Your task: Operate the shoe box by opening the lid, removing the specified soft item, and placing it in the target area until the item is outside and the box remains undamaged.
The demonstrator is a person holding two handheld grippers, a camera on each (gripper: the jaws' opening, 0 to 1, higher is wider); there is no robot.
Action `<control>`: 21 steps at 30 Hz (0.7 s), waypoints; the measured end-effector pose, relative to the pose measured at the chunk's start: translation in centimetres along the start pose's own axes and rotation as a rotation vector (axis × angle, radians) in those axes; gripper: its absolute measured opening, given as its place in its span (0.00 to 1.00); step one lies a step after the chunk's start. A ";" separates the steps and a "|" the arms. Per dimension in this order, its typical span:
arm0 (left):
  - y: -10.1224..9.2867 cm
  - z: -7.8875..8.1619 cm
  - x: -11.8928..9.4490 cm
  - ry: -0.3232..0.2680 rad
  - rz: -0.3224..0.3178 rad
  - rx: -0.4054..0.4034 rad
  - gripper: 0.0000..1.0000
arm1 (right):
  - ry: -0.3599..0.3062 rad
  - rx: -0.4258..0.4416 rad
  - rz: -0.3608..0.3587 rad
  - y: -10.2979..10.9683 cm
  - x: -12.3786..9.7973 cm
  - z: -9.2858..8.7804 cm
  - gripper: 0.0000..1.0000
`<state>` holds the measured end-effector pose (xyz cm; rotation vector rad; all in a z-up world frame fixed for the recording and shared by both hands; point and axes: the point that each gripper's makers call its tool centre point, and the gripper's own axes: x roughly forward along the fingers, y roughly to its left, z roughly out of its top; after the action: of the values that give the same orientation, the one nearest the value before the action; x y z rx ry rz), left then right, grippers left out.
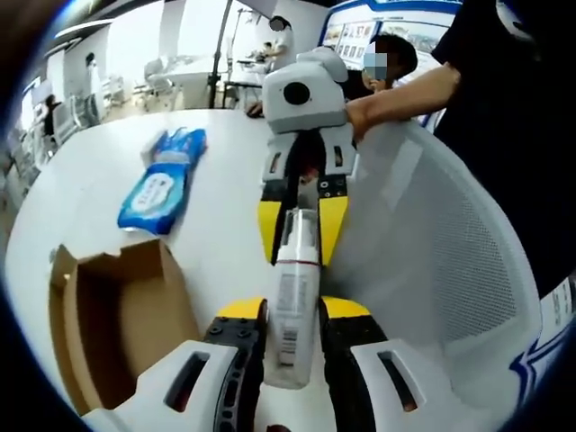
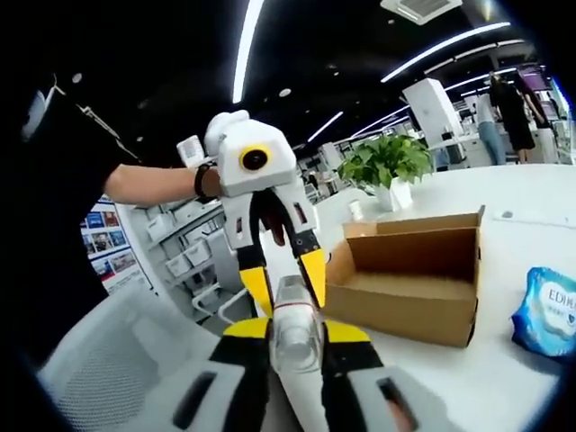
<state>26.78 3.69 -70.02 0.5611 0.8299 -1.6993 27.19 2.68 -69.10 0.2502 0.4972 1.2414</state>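
Bottle (image 1: 292,301) clamped in left gripper (image 1: 292,333), seen in left gripper view: white, slim, label with barcode facing up, pump-type top with red band pointing away from camera. Yellow-tipped jaws of left gripper narrow, pressed on both sides of bottle body. Right gripper (image 1: 304,229) coming in from far side, nose down, its yellow jaws either side of bottle top; touching or just beside, cannot tell for sure. Hand (image 1: 360,112) and forearm behind right gripper. Box (image 1: 117,324) to left on white bench (image 1: 225,171), open, brown cardboard, flaps up, inside looks bare from here. Blue wipes pack (image 1: 164,184) lying flat on bench beyond box, well apart from bottle. White mesh chair back (image 1: 441,261) at right, just beside bottle. Person in dark clothes at far right.

Right gripper view: right gripper (image 2: 292,346) low in frame, yellow-tipped jaws narrow, closed on near end of bottle (image 2: 295,337), clear cap end toward camera. Left gripper (image 2: 279,279) opposite, hanging nose down, yellow jaws straddling bottle's other end. Hand (image 2: 209,180) with dark wristband behind it. Box (image 2: 414,270) on bench (image 2: 504,360) to right, open, lid flap standing up, apart from bottle. Wipes pack (image 2: 547,315) at right edge, on bench, beside box. Potted plant (image 2: 387,166) behind box. Chair back (image 2: 108,369) lower left.
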 end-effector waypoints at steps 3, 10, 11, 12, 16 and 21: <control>-0.2 -0.1 0.2 0.004 -0.004 0.002 0.21 | 0.001 0.001 0.002 0.0 -0.1 -0.1 0.16; -0.7 -0.5 0.2 0.009 -0.024 0.028 0.19 | 0.024 -0.057 0.018 0.4 0.2 -0.7 0.17; -0.7 -0.5 0.1 0.009 -0.025 0.028 0.19 | 0.024 -0.059 0.019 0.4 0.3 -0.7 0.17; -0.7 -0.6 0.1 0.007 -0.025 0.027 0.19 | 0.023 -0.064 0.019 0.4 0.3 -0.7 0.18; -0.7 -0.5 -0.2 -0.002 -0.026 0.025 0.19 | 0.016 -0.074 0.025 0.4 0.4 -0.6 0.18; -0.9 -0.4 -0.2 -0.002 -0.039 0.032 0.18 | 0.038 -0.085 0.028 0.4 0.6 -1.3 0.19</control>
<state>25.91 4.28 -69.93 0.5681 0.8175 -1.7510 26.34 3.30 -70.15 0.1625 0.4741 1.2930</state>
